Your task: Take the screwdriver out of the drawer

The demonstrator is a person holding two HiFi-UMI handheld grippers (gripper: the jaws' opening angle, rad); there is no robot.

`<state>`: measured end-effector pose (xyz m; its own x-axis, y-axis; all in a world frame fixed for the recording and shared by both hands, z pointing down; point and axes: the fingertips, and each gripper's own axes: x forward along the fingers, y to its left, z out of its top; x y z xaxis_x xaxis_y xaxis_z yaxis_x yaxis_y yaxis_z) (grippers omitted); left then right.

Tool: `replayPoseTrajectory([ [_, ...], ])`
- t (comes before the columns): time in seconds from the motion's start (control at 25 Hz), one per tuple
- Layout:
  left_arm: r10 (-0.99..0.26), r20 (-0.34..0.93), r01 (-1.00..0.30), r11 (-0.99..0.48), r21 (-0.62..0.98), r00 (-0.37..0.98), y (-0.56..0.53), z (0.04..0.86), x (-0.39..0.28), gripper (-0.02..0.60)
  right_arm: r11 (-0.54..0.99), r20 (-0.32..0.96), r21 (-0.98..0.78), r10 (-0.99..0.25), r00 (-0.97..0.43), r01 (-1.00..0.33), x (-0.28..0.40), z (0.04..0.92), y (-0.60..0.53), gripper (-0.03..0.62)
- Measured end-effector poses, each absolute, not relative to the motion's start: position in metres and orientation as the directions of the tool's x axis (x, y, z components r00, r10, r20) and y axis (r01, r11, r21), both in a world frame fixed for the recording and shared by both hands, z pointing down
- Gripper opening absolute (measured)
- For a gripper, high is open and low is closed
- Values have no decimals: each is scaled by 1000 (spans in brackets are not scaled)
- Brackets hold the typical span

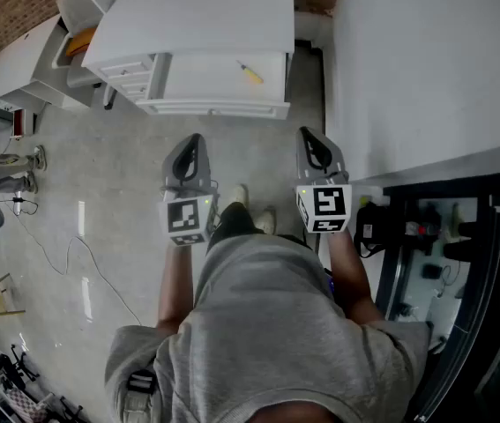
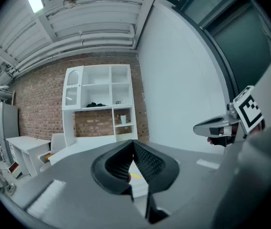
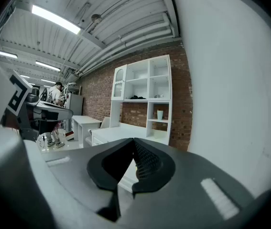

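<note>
A yellow-handled screwdriver (image 1: 250,72) lies in the open white drawer (image 1: 217,107) of the desk ahead of me. Both grippers hang in the air over the floor, short of the drawer and pointing at it. My left gripper (image 1: 195,139) has its jaws shut with nothing between them; in the left gripper view its tips (image 2: 133,142) meet, and a bit of the yellow screwdriver (image 2: 135,176) shows below them. My right gripper (image 1: 306,133) is shut and empty too, its tips (image 3: 134,140) touching. Each gripper sees the other beside it.
A stack of small drawers (image 1: 130,76) stands left of the open one. A large white wall panel (image 1: 426,69) rises close on the right, with a dark rack (image 1: 448,236) behind it. A white shelf unit (image 2: 99,99) stands on the desk against brick. Cables (image 1: 73,254) trail on the floor at left.
</note>
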<state>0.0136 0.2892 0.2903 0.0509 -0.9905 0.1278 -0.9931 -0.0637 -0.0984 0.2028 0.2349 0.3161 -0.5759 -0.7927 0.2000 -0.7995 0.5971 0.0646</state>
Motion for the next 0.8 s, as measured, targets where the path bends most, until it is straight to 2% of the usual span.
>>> replayPoseTrajectory([
  [0.32,-990,130,-993,-60,-99,46,276,292,15,12,613,201,45,-779,-593,-789,200,319,220,3],
  [0.8,-982,183,-995,-64,-80,49,194,316,-26,11,635,262,37,-751,-606,-771,149,342,140,3],
])
